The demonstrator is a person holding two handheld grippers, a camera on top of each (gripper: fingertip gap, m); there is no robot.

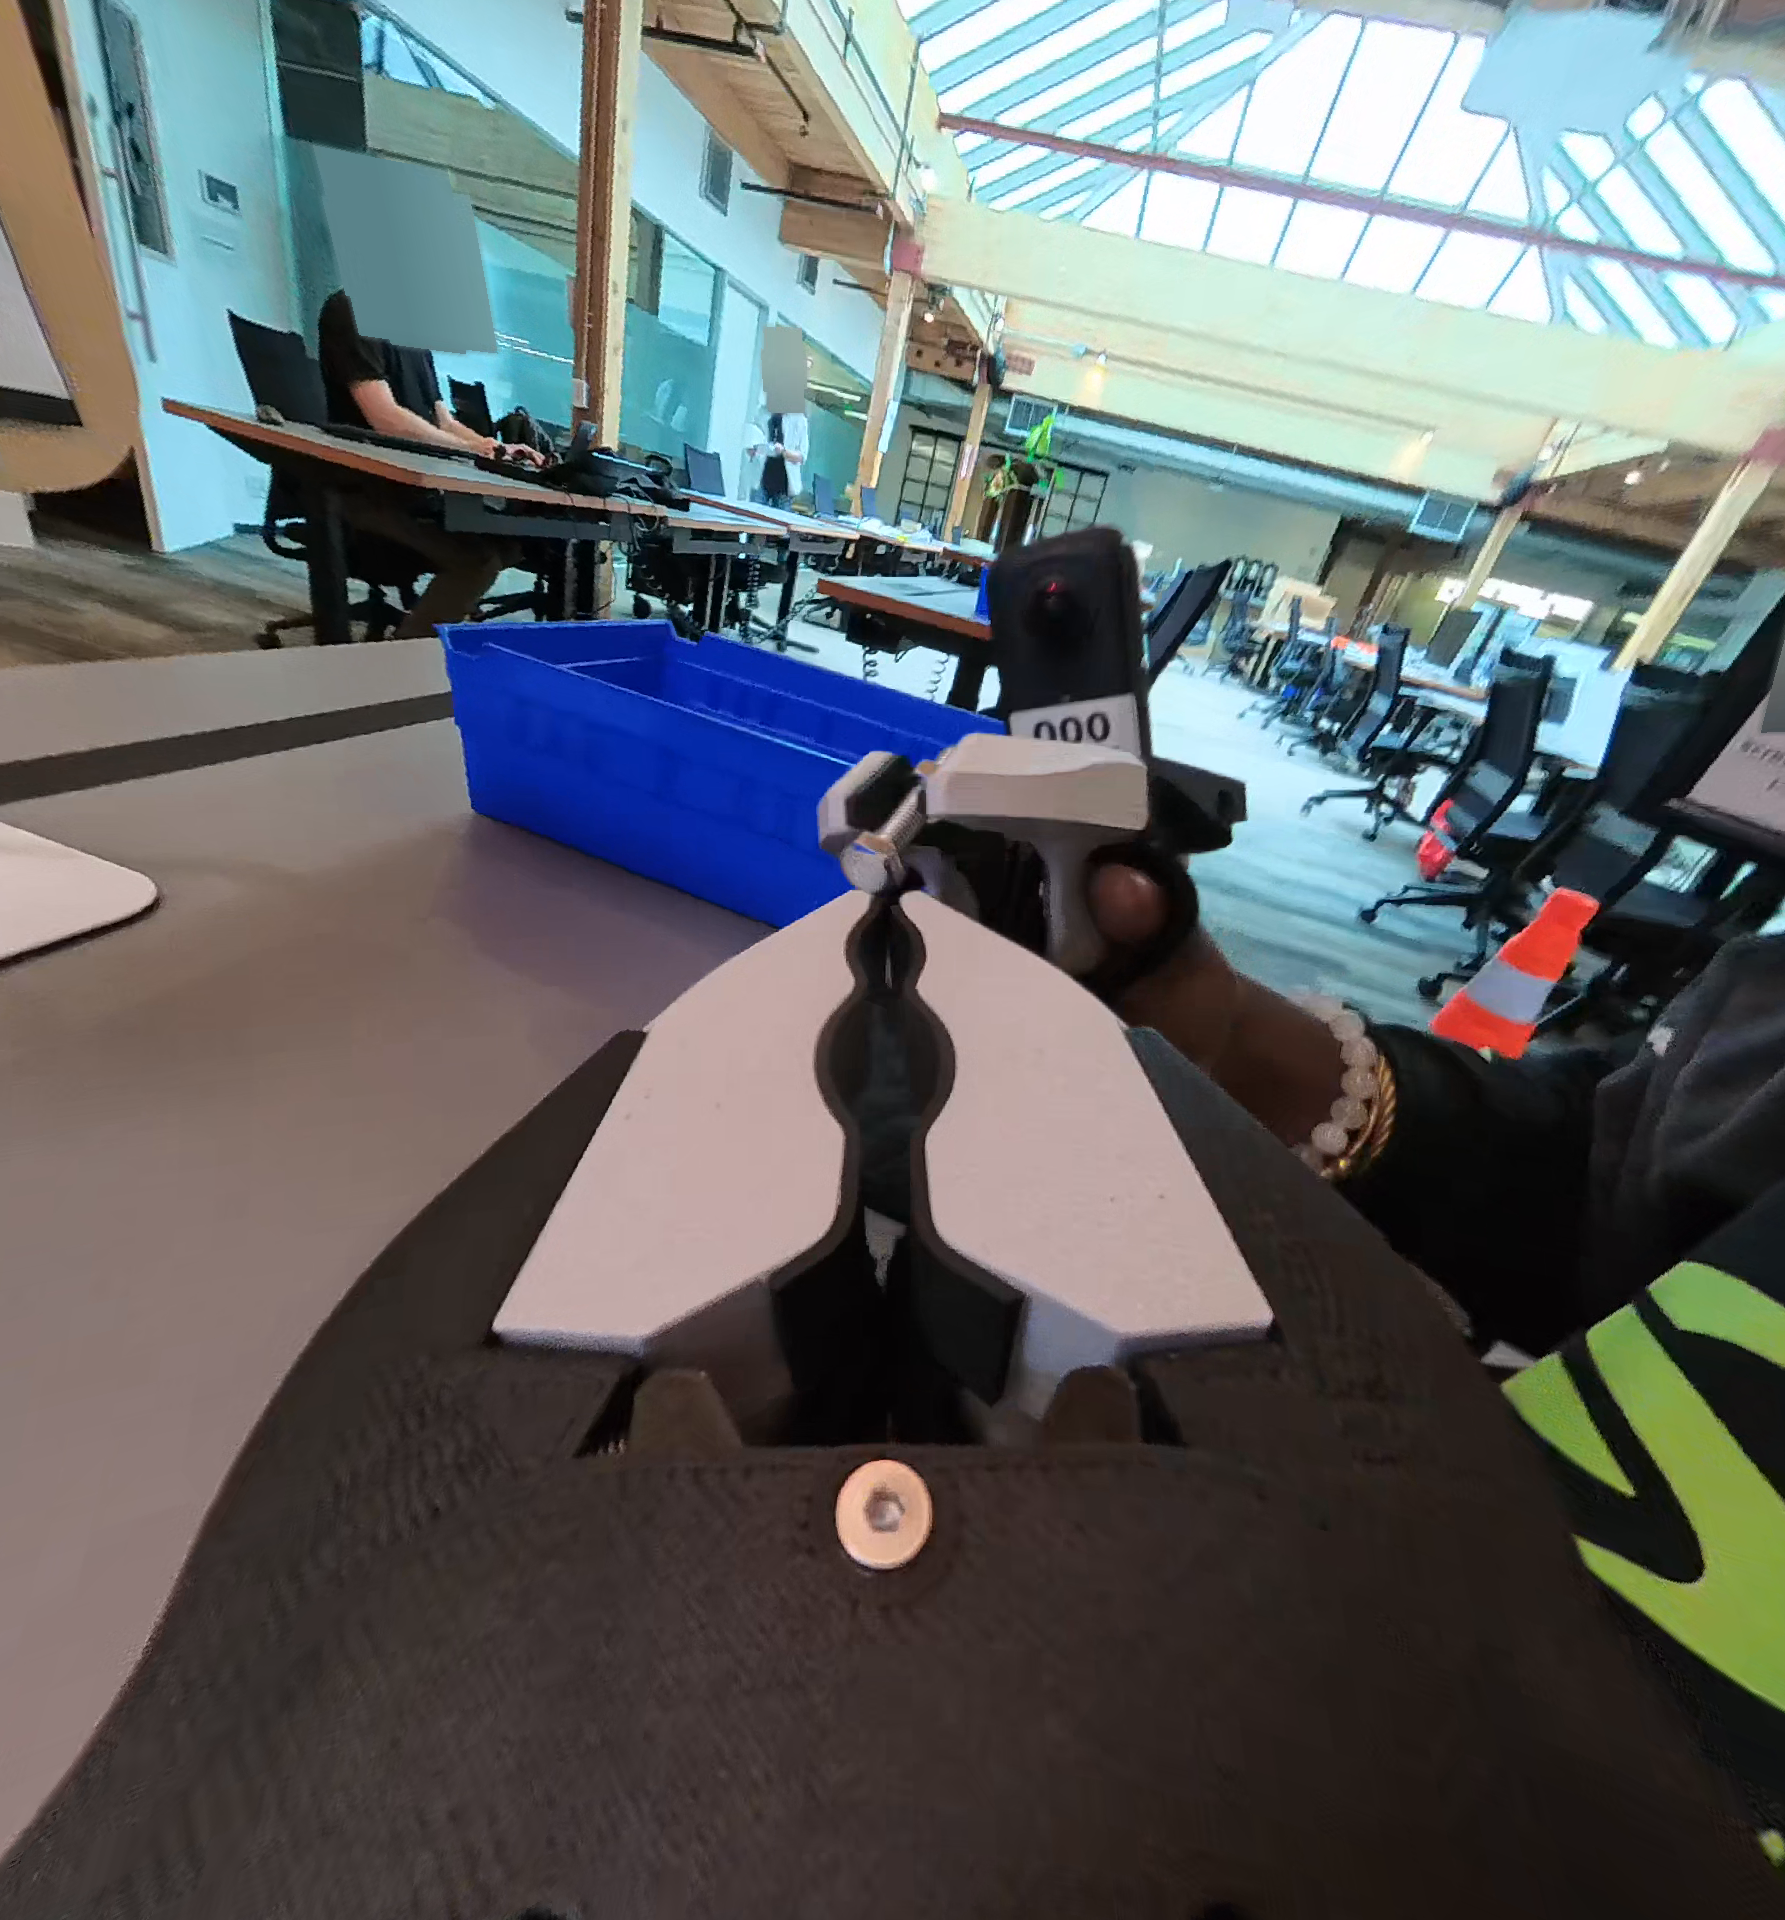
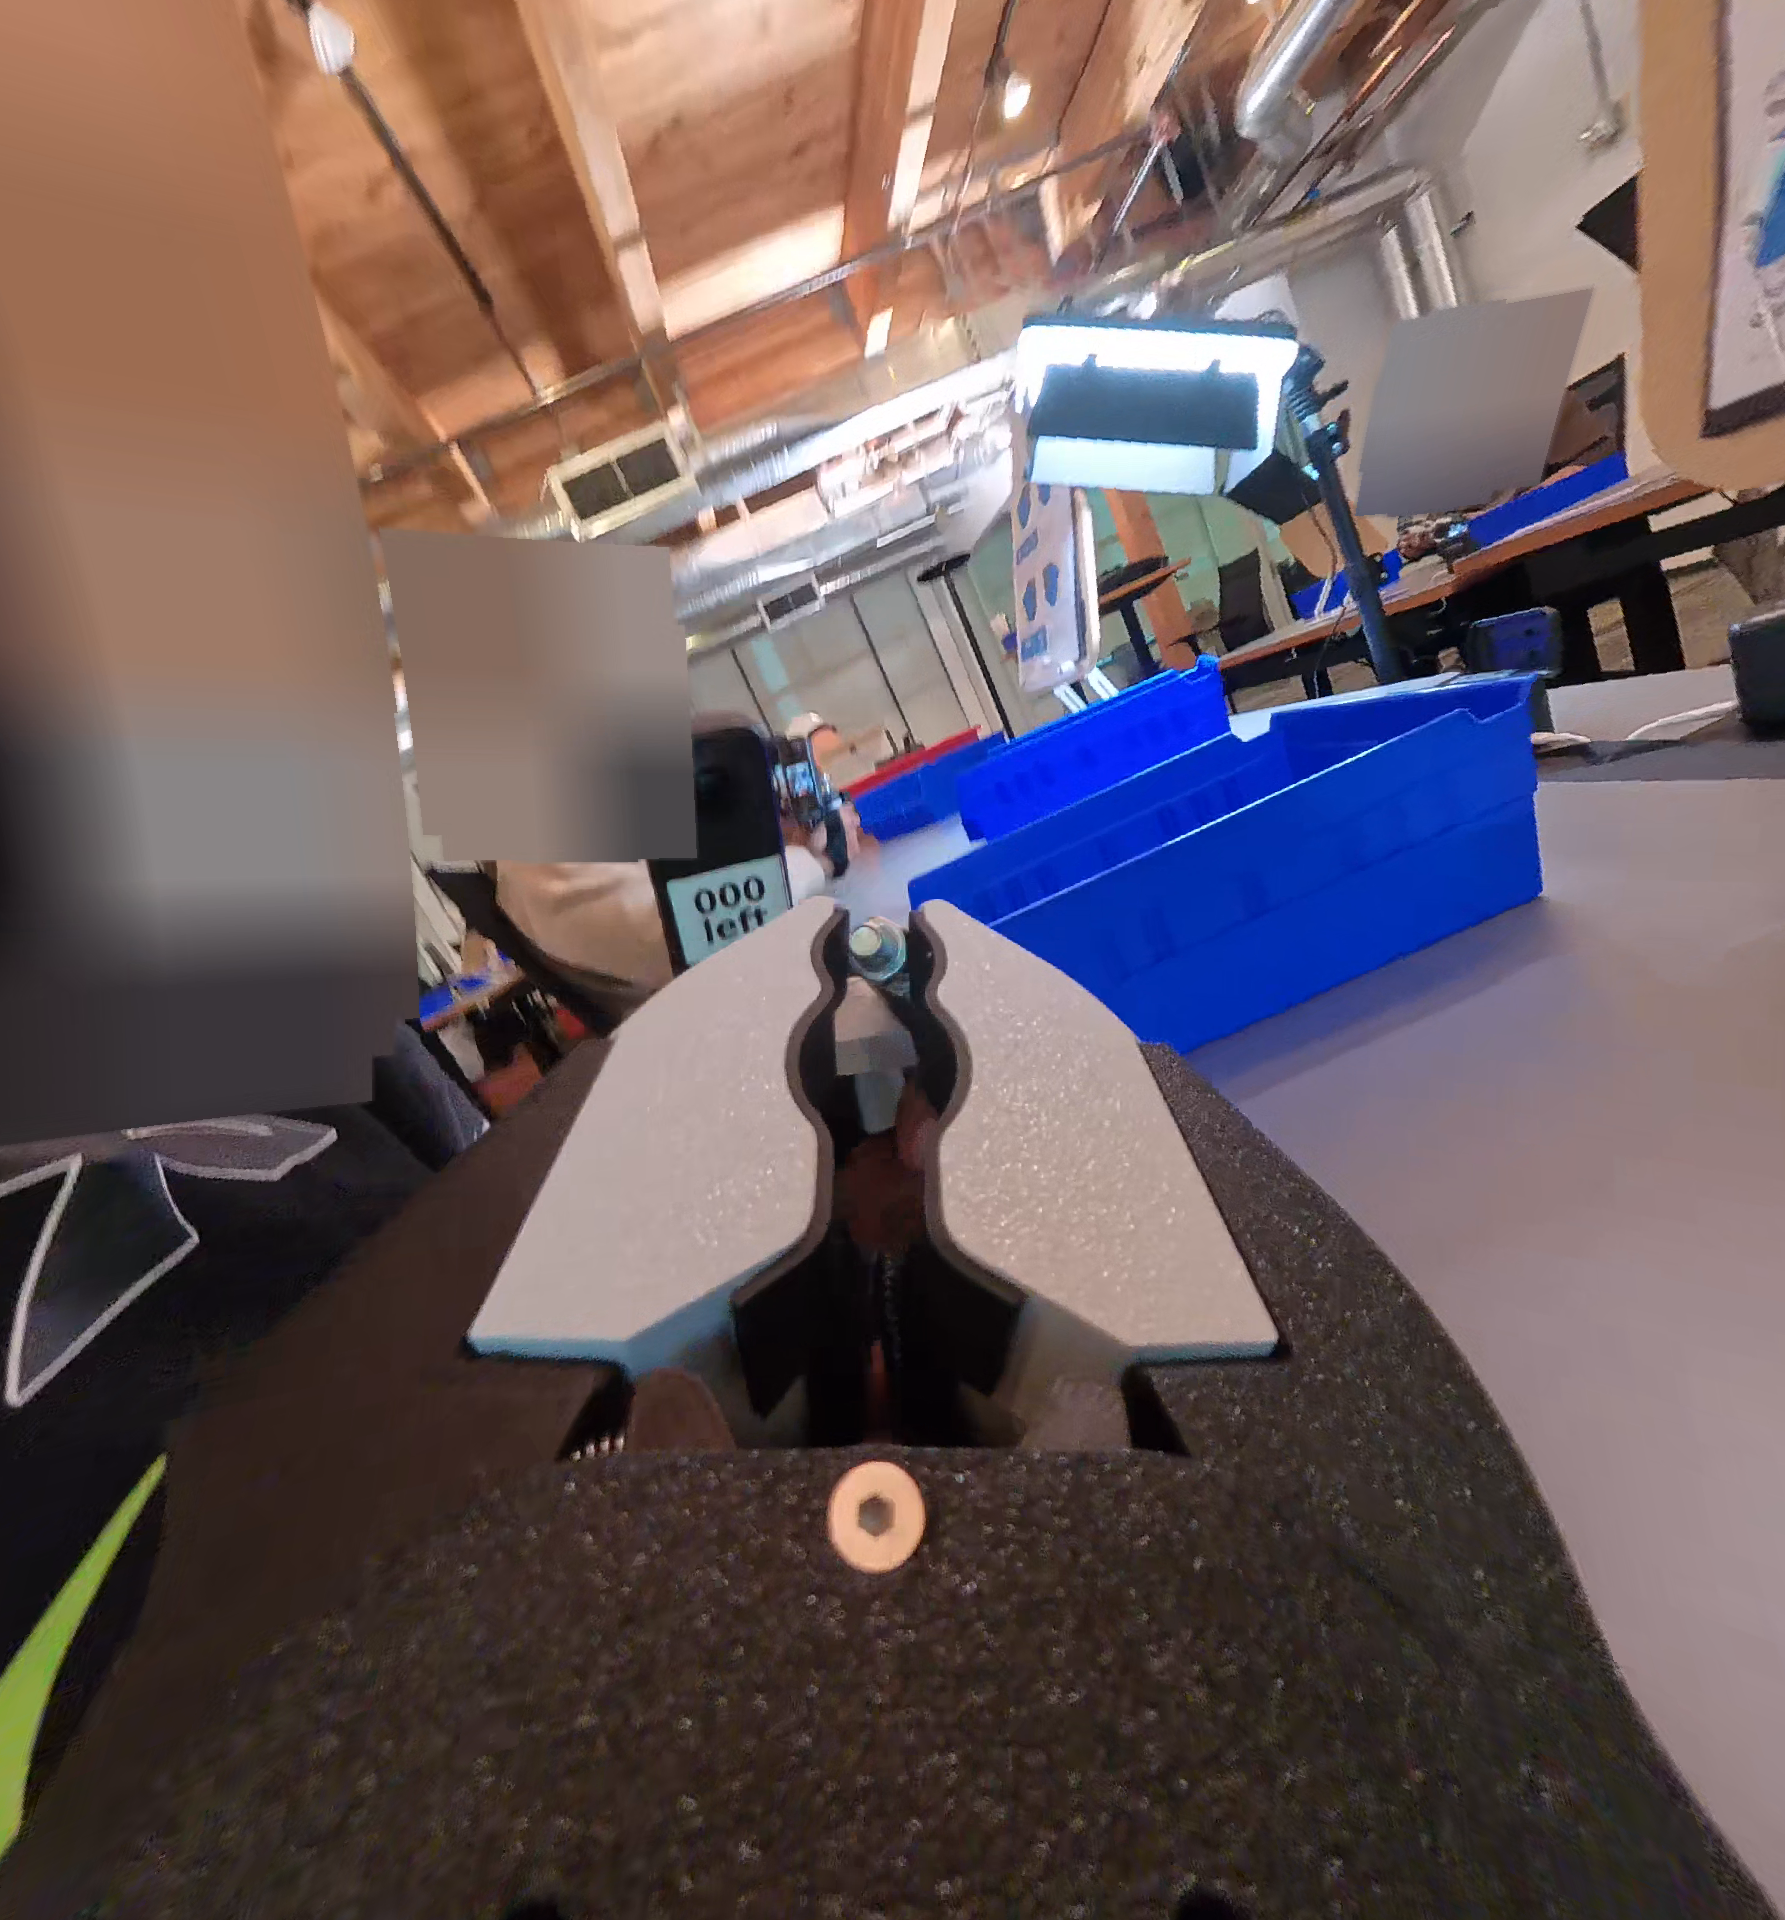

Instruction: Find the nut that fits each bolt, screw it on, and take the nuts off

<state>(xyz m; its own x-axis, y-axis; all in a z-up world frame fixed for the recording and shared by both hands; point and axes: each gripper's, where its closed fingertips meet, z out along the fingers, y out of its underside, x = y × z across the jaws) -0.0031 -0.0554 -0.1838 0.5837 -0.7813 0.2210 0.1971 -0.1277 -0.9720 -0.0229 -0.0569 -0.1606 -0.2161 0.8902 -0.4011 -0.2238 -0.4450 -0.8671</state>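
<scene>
While you hold both tools up over the grey table, count what is in play: two grippers, one bolt, and one nut as far as can be seen. Your right gripper is clamped on the silver bolt, which lies crosswise between its grey fingers, hex head toward the left wrist camera. Your left gripper has its tips pressed together right at that bolt head, touching or just short of it; whether they pinch anything cannot be told. From the right wrist view, the bolt's threaded end with a nut on it sits between the right gripper's tips. One blue bin stands on the table behind the tools in the left view; the right view shows two blue bins near each other.
</scene>
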